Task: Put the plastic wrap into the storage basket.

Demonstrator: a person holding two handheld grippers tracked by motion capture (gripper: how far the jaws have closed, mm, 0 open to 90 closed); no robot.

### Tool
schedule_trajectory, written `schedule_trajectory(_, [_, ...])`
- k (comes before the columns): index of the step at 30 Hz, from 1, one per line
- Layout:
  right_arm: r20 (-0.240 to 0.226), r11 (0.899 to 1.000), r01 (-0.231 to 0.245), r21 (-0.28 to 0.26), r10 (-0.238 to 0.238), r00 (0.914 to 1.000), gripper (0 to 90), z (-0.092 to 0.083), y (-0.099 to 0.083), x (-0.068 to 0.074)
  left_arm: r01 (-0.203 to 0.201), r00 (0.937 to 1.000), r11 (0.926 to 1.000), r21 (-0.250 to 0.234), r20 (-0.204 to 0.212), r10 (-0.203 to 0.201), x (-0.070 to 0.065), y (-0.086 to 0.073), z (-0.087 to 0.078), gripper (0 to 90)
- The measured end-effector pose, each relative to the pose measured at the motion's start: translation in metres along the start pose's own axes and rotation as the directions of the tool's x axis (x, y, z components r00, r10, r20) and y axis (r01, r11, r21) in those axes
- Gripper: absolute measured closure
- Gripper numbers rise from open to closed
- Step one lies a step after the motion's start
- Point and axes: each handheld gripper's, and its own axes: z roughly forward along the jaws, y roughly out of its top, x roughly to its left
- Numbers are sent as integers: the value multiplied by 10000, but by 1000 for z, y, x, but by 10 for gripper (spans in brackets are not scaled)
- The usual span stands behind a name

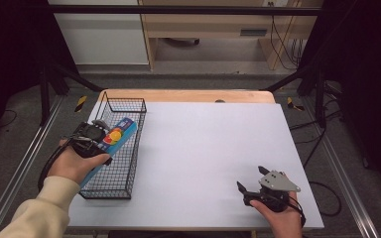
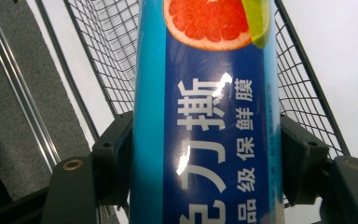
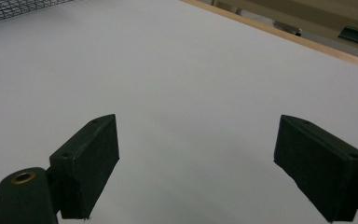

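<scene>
Left gripper (image 2: 205, 154): jaws clamped on both sides of the blue box (image 2: 205, 116).
Blue box: long carton with a grapefruit picture, held over the wire basket (image 1: 114, 148) at the table's (image 1: 208, 148) left edge.
Right gripper (image 3: 196, 163): jaws wide apart, holding nothing, above bare white tabletop near the front right.

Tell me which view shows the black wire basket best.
The high view: the whole black wire basket sits at the table's left, with the blue box that the left hand-held gripper holds over it. The left gripper view gives mesh walls behind the box; the right gripper view just a corner.
</scene>
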Motion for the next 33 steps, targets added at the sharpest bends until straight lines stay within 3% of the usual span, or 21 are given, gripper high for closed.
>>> schedule_trajectory(10, [-31,10000,-5,23,5,10000,141,1,0,1,327,9994,9994,113,85,-327,9,-4,7,319])
schedule_trajectory(22, [-86,10000,27,48,-26,10000,140,1,0,1,321,9993,9991,289,195,-327,1,-1,16,319])
schedule_trajectory(33, [-122,9999,2,115,-1,9999,140,2,0,1,516,9985,9976,454,133,-523,3,-3,27,319])
